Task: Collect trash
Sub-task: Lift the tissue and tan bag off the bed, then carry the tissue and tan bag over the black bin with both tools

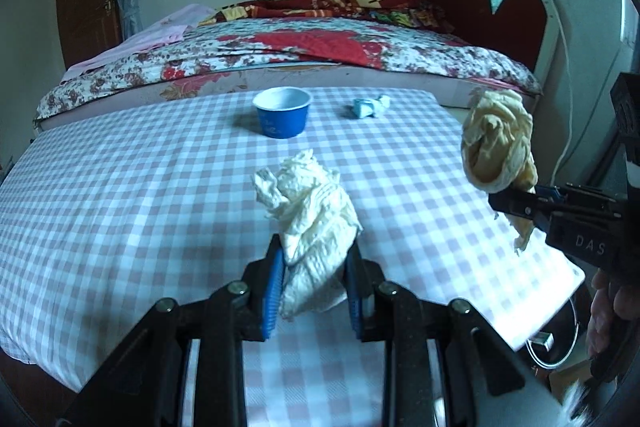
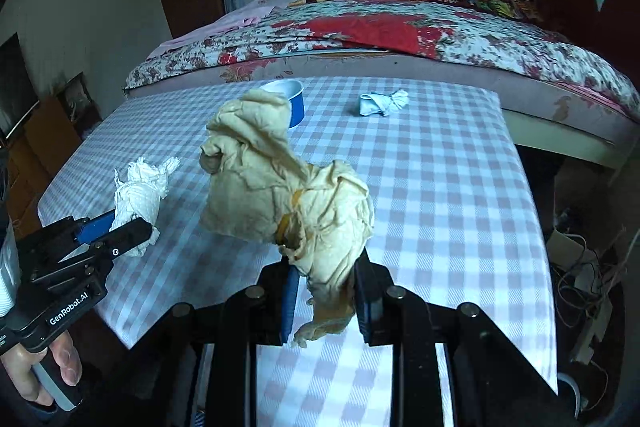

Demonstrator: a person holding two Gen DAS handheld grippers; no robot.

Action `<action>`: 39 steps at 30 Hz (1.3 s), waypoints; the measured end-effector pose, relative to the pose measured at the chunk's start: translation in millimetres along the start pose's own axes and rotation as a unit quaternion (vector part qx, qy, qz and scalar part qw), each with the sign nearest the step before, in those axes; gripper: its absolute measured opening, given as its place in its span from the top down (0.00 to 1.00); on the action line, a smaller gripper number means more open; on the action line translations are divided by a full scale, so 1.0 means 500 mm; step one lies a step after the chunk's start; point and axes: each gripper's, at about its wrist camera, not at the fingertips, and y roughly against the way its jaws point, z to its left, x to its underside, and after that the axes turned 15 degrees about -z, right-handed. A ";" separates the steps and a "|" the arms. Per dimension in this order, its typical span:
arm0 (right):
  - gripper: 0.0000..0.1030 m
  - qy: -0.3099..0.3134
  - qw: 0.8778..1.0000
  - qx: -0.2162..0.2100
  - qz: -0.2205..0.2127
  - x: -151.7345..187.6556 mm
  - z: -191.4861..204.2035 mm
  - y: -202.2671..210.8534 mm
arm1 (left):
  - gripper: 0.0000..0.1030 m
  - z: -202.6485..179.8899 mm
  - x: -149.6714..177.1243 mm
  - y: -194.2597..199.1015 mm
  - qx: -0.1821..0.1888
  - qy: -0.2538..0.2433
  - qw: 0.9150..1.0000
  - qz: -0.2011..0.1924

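My left gripper (image 1: 316, 267) is shut on a crumpled white paper towel (image 1: 308, 203), lifted above the checked tablecloth (image 1: 120, 207). The same white towel (image 2: 138, 193) and left gripper (image 2: 132, 227) show at the left of the right wrist view. My right gripper (image 2: 326, 287) is shut on a stained yellowish-brown crumpled tissue (image 2: 280, 187), also held above the table. That tissue (image 1: 498, 143) and the right gripper (image 1: 516, 203) appear at the right edge of the left wrist view. A blue paper cup (image 1: 282, 111) and a small blue-white wrapper wad (image 1: 370, 105) lie at the table's far side.
A bed with a floral quilt (image 1: 280, 47) stands right behind the table, with a red headboard (image 1: 492, 7) to the right. Cables and clutter (image 2: 584, 287) lie on the floor past the table's right edge. A person's hand (image 2: 40, 367) grips the left tool's handle.
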 end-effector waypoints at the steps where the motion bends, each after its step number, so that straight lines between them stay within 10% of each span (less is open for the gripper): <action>1: 0.75 -0.002 1.000 0.003 -0.002 0.006 -0.004 0.018 | 0.72 -0.007 0.002 0.009 0.004 -0.001 1.000 -0.001; 19: 0.75 -0.068 0.993 0.088 -0.029 0.122 -0.135 0.286 | 0.72 -0.245 0.053 0.113 0.114 -0.052 0.992 -0.008; 39: 0.75 -0.147 0.967 0.206 -0.011 0.275 -0.338 0.470 | 0.72 -0.510 0.122 0.107 0.253 -0.115 0.960 0.033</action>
